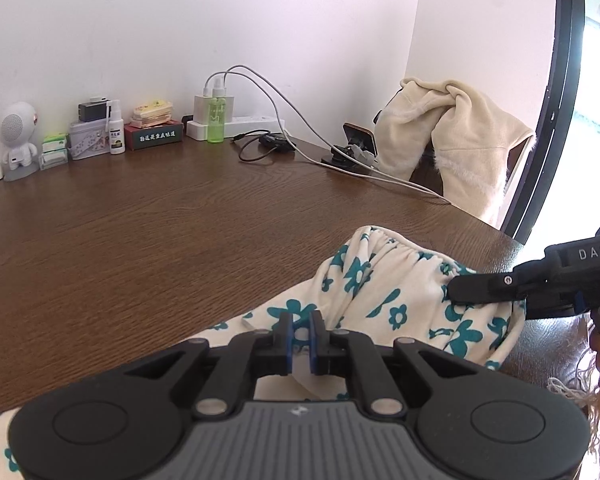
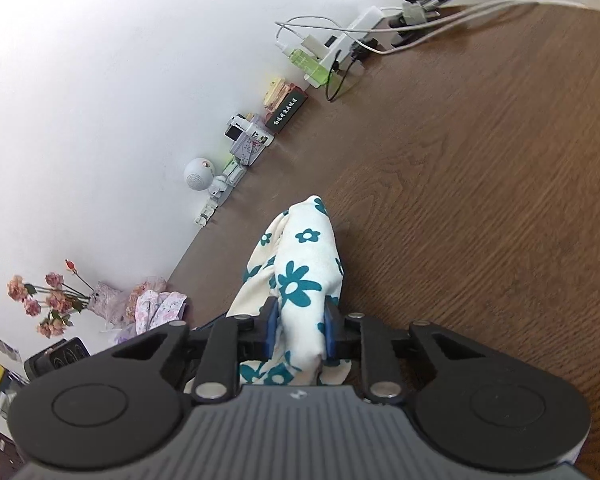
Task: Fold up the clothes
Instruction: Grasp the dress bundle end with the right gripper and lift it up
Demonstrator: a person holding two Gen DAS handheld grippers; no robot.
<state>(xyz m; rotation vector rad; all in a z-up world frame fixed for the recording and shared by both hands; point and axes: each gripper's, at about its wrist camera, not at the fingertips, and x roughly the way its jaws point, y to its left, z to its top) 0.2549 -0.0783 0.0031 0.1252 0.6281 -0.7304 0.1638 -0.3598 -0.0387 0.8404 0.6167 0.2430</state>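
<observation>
A white garment with teal flowers point(image 1: 384, 280) lies bunched at the near right of the brown wooden table point(image 1: 140, 240), its gathered waistband raised. My left gripper point(image 1: 300, 322) is shut on a fold of this garment at its near edge. My right gripper point(image 1: 454, 290) comes in from the right in the left wrist view and pinches the waistband. In the right wrist view my right gripper point(image 2: 299, 316) is shut on a thick bunch of the same garment point(image 2: 300, 264), which hangs forward above the table point(image 2: 480, 220).
Along the back wall stand a white speaker figure point(image 1: 18, 136), small boxes and tins point(image 1: 86, 140), a green spray bottle point(image 1: 216, 118) and a power strip with cables point(image 1: 260, 124). A cream fleece garment point(image 1: 452, 140) drapes a chair at the right. A phone stand point(image 1: 358, 144) sits near it.
</observation>
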